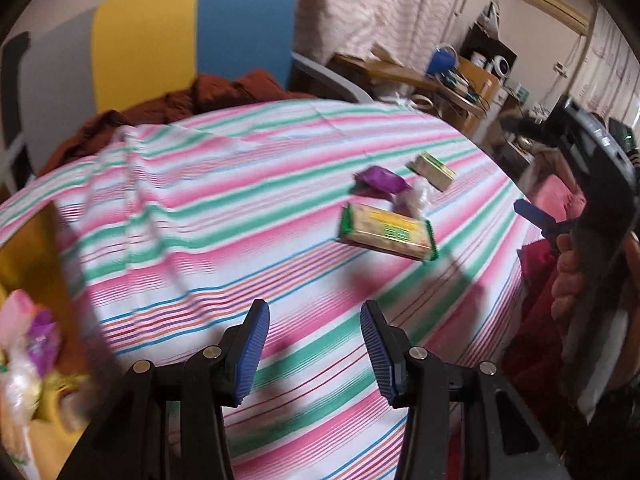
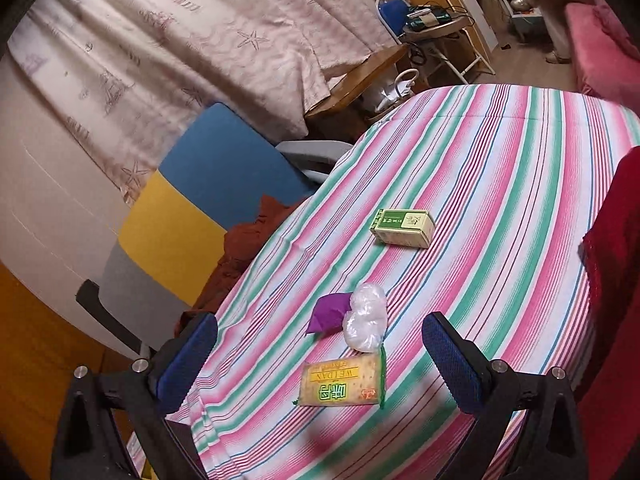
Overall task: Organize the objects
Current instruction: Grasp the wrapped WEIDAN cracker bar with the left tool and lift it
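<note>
Right wrist view: right gripper, wide open and empty, frames the cracker pack between its fingers, likely mid-approach; next, descend and close.

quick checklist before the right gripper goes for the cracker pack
1. Right gripper open: ok, jaws spread wide and empty.
2. Cracker pack between the fingers' line: ok, it lies flat on the striped tablecloth just ahead.
3. Pack free of neighbours: not ok, the clear plastic bag lies right at its far end, whether touching I cannot tell; the purple packet sits next to the bag.
4. Green box out of the way: ok, well apart.
5. Left gripper clear: ok, open, empty, back from the pack.
6. Yellow container has room: cannot tell, blurred.
</note>
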Demonstrator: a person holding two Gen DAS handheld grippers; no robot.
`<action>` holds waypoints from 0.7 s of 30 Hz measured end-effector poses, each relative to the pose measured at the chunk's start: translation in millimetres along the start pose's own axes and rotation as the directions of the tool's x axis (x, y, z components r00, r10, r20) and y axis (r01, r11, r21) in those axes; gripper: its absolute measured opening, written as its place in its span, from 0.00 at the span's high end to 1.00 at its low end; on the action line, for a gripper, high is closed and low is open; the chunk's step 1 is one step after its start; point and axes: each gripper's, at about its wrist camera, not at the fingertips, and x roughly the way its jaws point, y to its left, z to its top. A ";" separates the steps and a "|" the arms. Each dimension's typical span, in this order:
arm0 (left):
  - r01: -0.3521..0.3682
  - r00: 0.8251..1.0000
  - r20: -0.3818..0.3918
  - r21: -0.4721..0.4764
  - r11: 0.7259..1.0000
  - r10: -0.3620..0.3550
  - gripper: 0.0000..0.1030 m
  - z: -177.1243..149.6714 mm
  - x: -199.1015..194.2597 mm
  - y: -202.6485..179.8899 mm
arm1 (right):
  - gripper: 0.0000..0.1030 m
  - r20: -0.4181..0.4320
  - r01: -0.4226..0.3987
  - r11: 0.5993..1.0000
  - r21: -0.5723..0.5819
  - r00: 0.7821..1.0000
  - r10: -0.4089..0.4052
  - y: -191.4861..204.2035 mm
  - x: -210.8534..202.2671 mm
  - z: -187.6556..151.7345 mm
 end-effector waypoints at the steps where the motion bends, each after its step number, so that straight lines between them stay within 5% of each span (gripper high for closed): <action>1: 0.011 1.000 -0.013 -0.002 1.000 -0.011 0.54 2.9 6.0 -2.6 | 0.00 -0.003 -0.006 1.000 0.002 1.000 0.006 -0.2 0.3 -0.2; 9: 0.152 0.977 -0.130 -0.131 0.980 -0.169 0.54 39.1 65.7 -19.7 | 0.00 -0.035 -0.066 0.998 0.018 0.997 0.067 -3.4 3.8 0.0; 16: 0.210 0.944 -0.173 -0.346 0.915 -0.282 0.54 67.6 108.4 -27.7 | 0.00 -0.056 -0.102 0.994 0.040 0.993 0.105 -7.1 7.7 0.8; 21: 0.150 0.961 -0.159 -0.383 0.912 -0.225 0.54 87.1 123.8 -33.6 | 0.00 -0.085 -0.117 0.991 0.064 0.989 0.122 -10.8 13.6 0.5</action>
